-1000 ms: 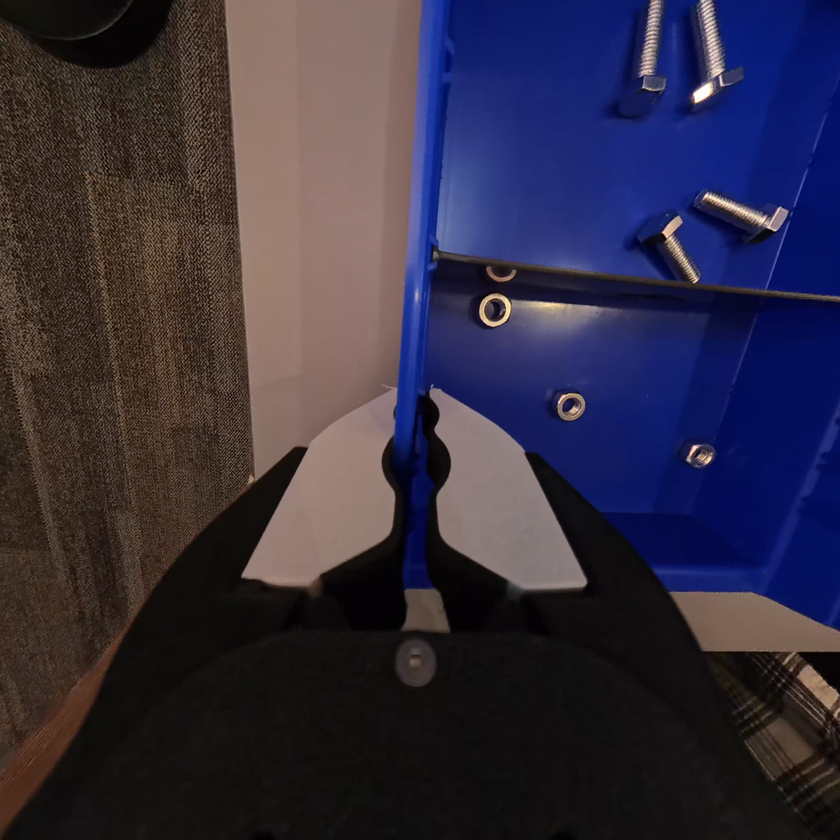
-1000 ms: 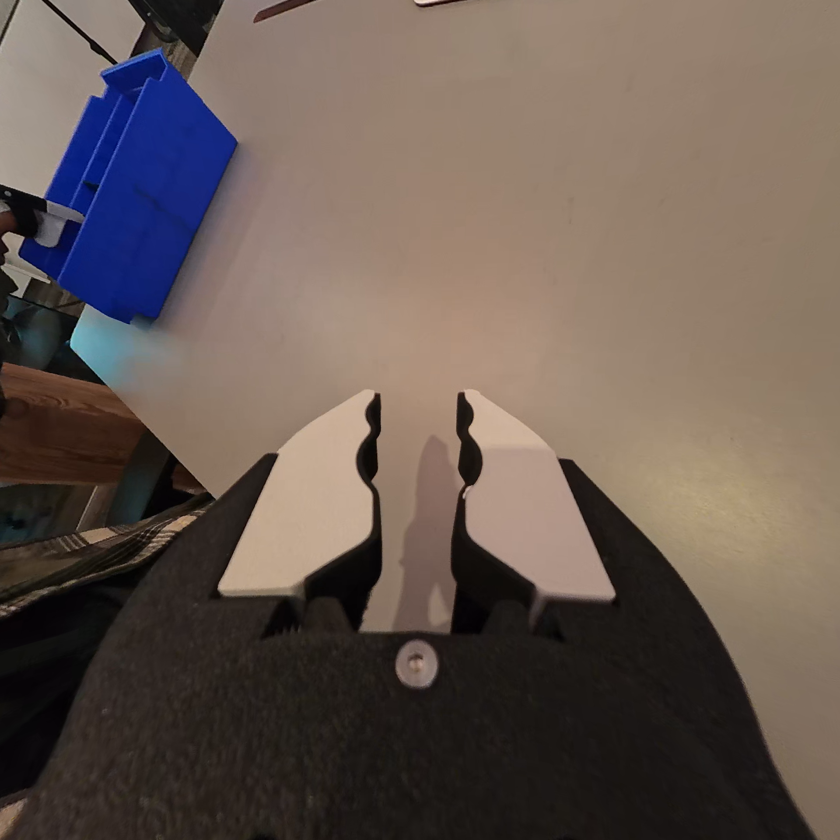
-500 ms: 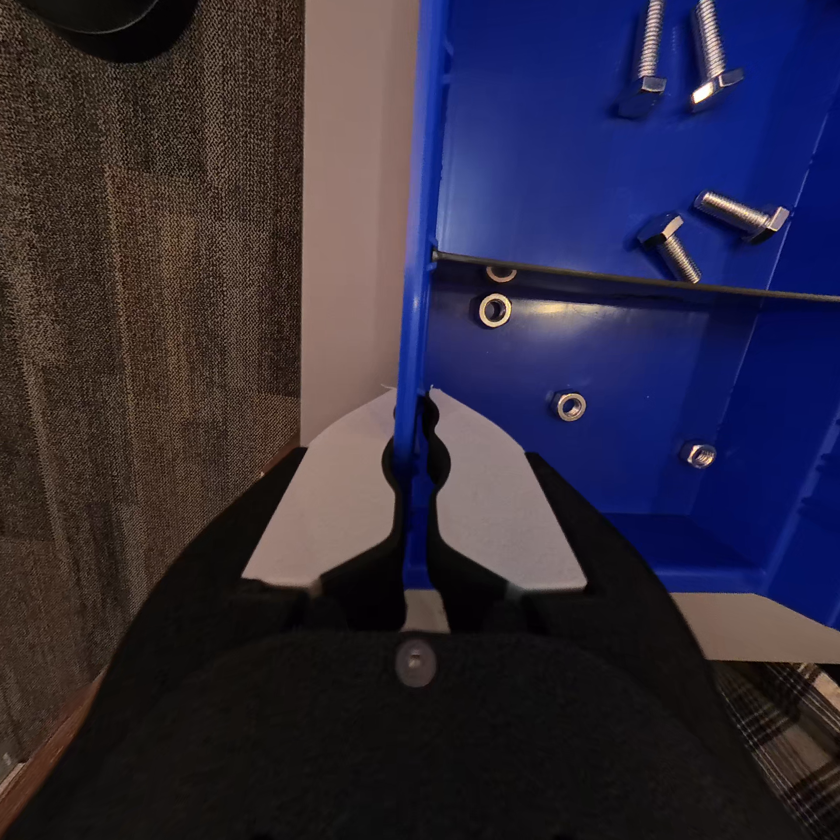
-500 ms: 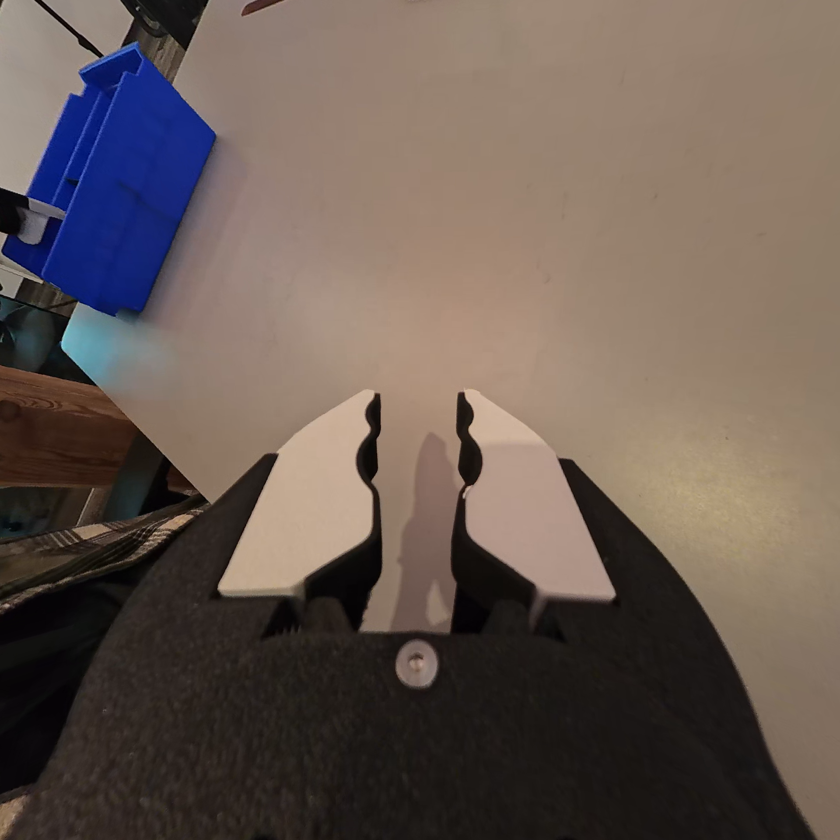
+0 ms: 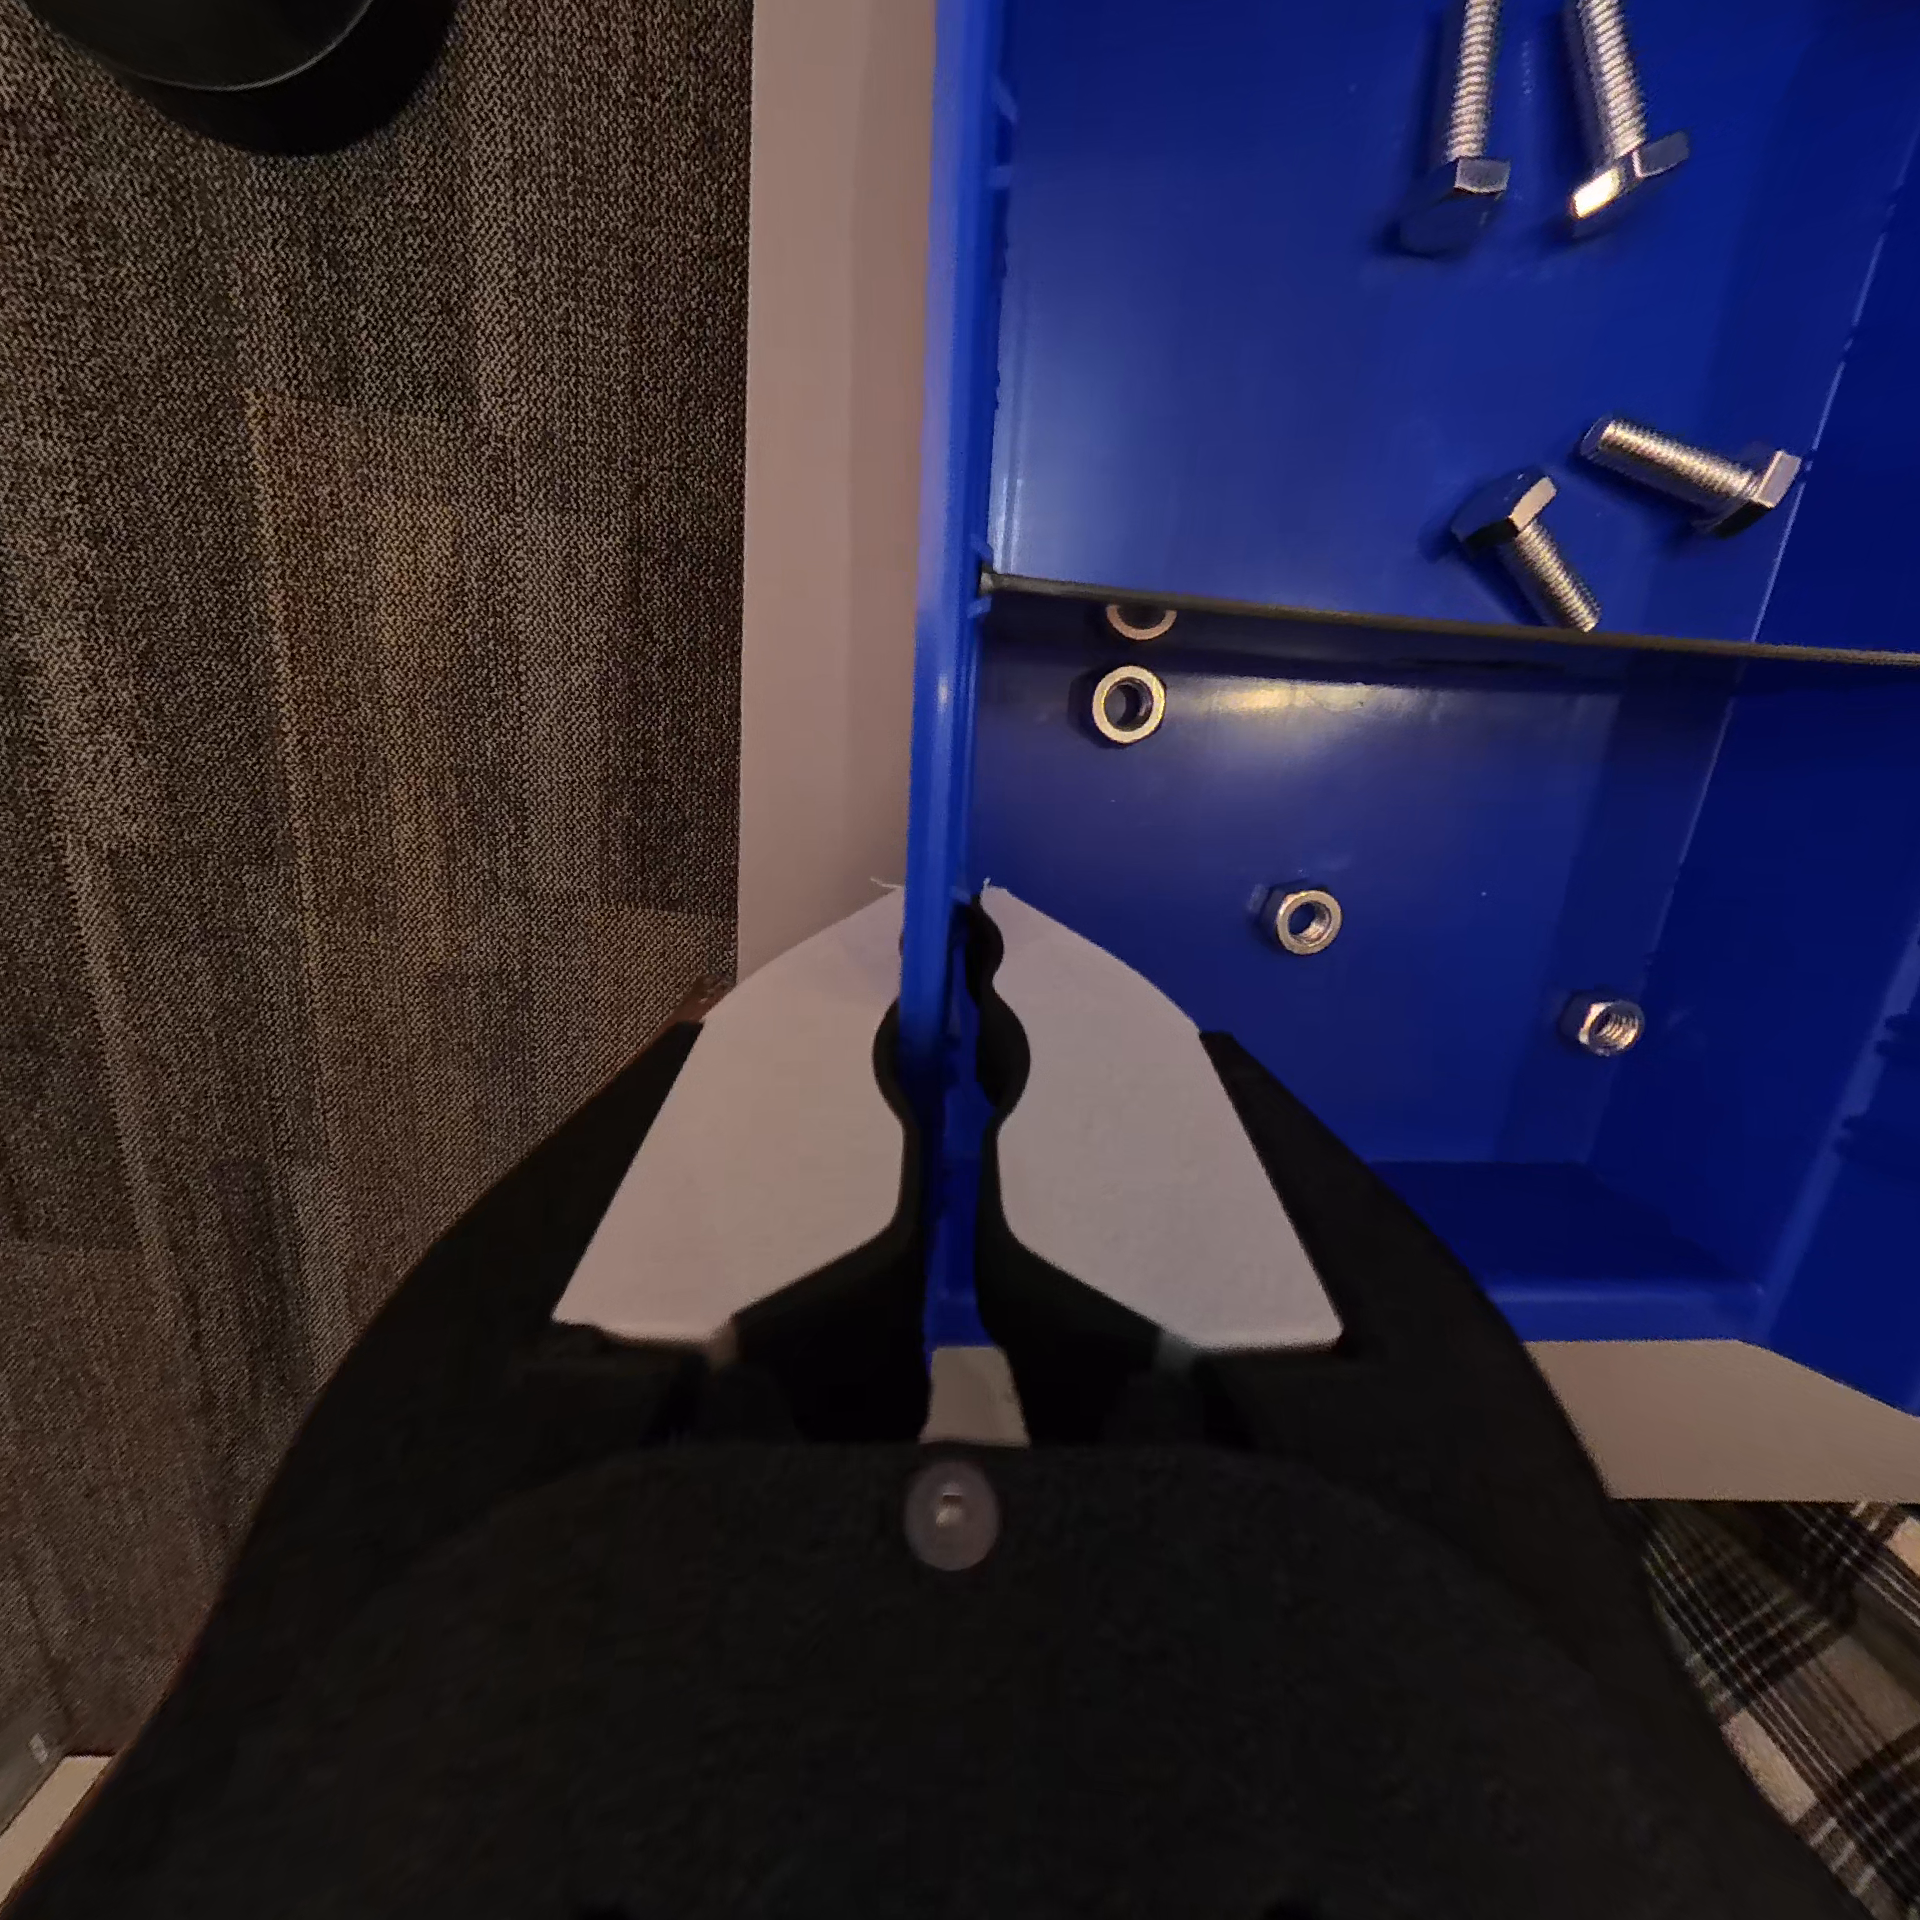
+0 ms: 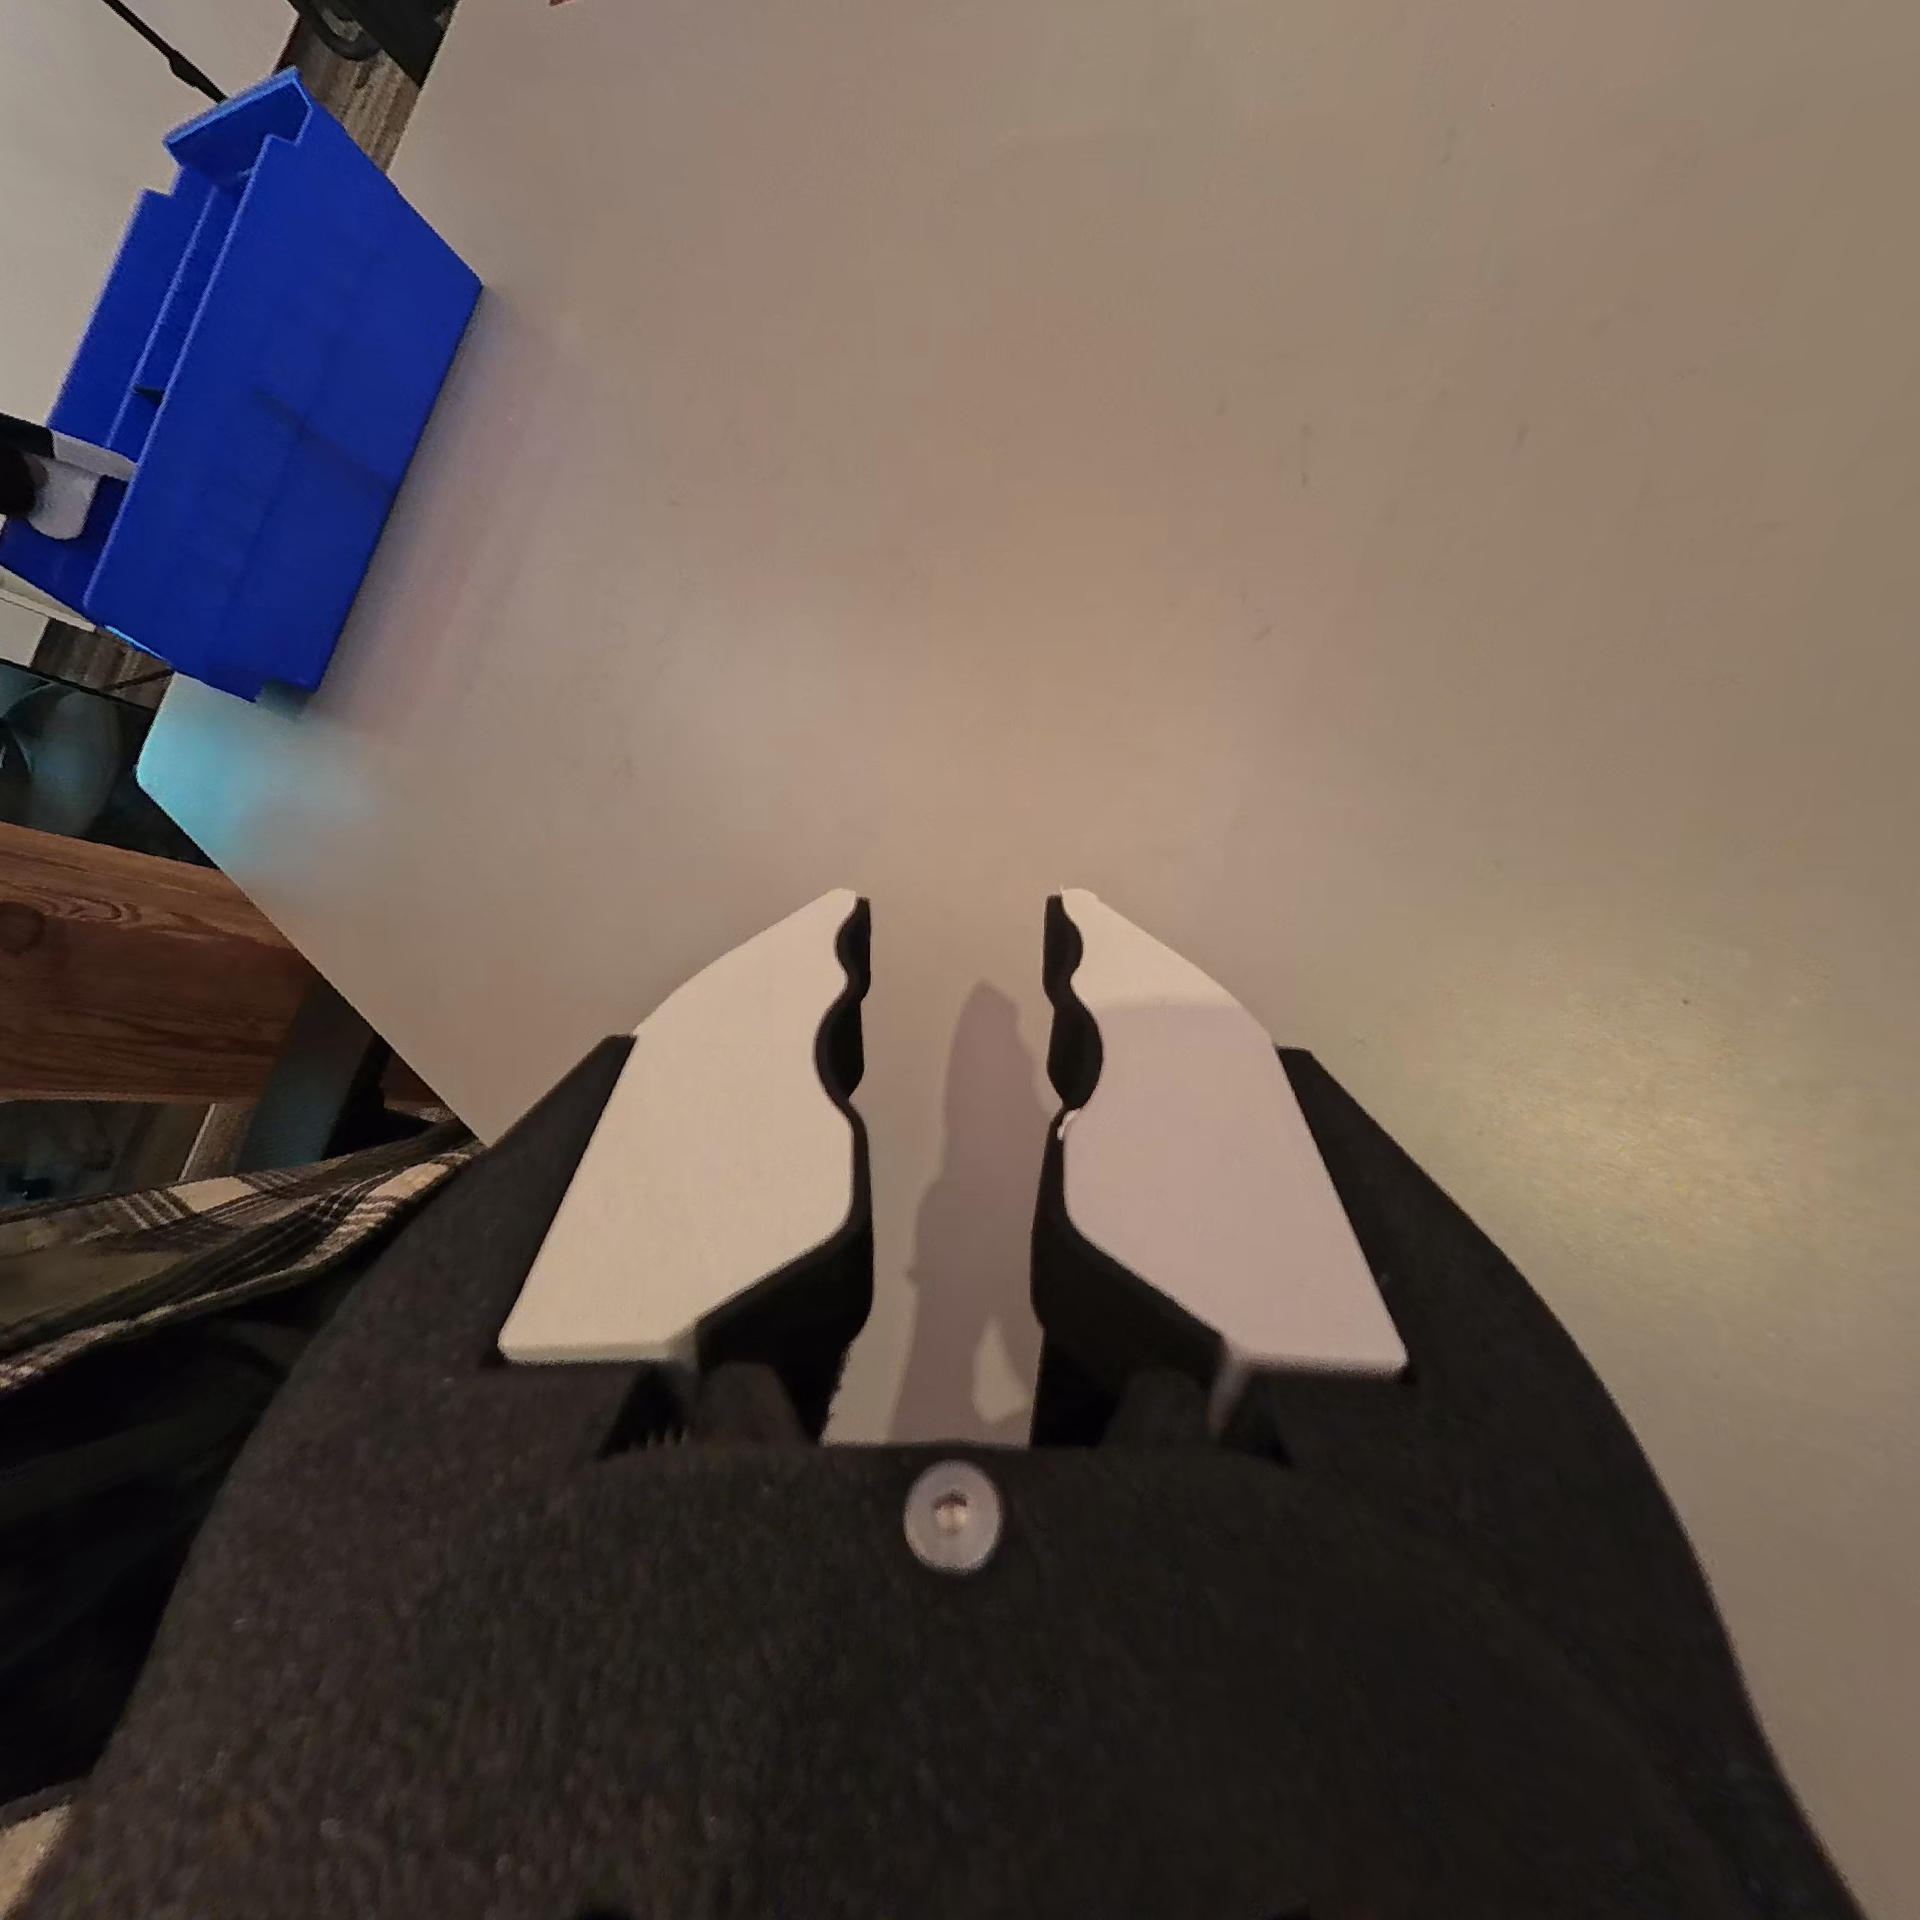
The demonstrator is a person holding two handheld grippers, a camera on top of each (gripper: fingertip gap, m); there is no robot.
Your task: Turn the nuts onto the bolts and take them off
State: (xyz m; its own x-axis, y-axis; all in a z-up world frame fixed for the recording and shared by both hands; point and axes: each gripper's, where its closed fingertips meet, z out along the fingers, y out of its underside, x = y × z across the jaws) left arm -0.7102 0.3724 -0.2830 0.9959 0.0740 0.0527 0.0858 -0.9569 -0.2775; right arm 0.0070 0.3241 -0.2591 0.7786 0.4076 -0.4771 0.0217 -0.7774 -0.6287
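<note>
A blue bin (image 5: 1299, 343) stands on a white table (image 5: 821, 520). My left gripper (image 5: 951, 914) is shut on the bin's left wall (image 5: 961, 416). A thin dark divider (image 5: 1455, 629) splits the bin. Several bolts (image 5: 1527, 556) lie in the far compartment. Three nuts lie in the near one: by the divider (image 5: 1127, 704), in the middle (image 5: 1304, 920) and at the right (image 5: 1605, 1023). My right gripper (image 6: 956, 914) is open and empty, low over the bare table (image 6: 1247, 468). In the right wrist view the bin (image 6: 270, 436) is far left with the left gripper's fingers (image 6: 73, 499) on it.
The table's left edge runs close beside the bin, with grey carpet (image 5: 364, 675) below it. A wooden surface (image 6: 125, 987) and plaid cloth (image 6: 208, 1236) lie past the table's near left corner. Plaid cloth (image 5: 1808, 1662) also shows at the lower right of the left wrist view. The gap from one gripper's tips to the other's is roughly 70 centimeters.
The strip of table left of the bin has narrowed: the bin, held by my left gripper, has slid toward the table's left edge. The right gripper stays open over the table.
</note>
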